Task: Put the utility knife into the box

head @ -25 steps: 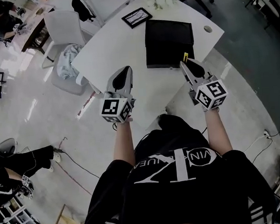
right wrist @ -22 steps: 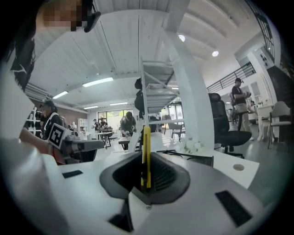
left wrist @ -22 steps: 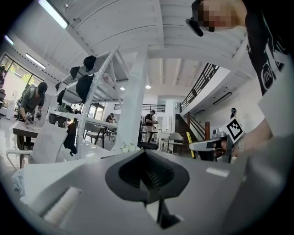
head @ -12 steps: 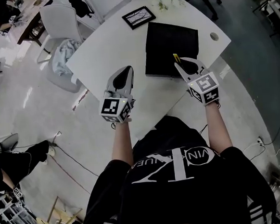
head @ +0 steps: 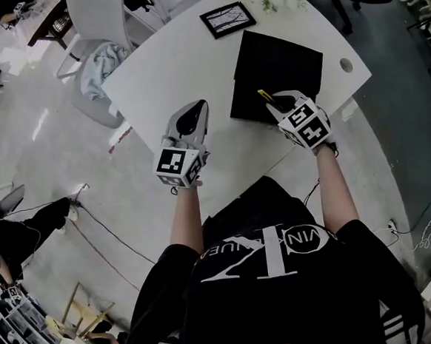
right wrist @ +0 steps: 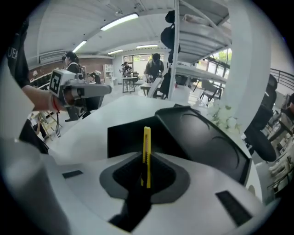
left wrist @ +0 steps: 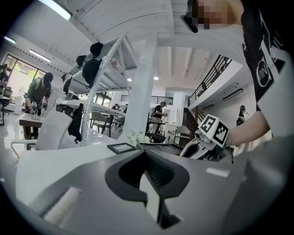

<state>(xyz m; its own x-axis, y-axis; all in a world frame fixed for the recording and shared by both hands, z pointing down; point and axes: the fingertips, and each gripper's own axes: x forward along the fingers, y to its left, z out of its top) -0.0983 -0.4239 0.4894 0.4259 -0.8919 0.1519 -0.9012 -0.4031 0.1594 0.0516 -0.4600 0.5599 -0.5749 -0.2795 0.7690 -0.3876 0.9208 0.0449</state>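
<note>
Over the near edge of the black box [head: 278,65], the right gripper [head: 273,103] is clamping the yellow utility knife [right wrist: 146,147] by its lower part, upright. Light, stiff, probably slick, it is best pinched across its flat sides. The left gripper [head: 189,121] is hanging closed and empty above the white table [head: 167,71].

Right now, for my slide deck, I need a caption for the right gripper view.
Right gripper shut on a yellow utility knife, facing the black box.
</note>
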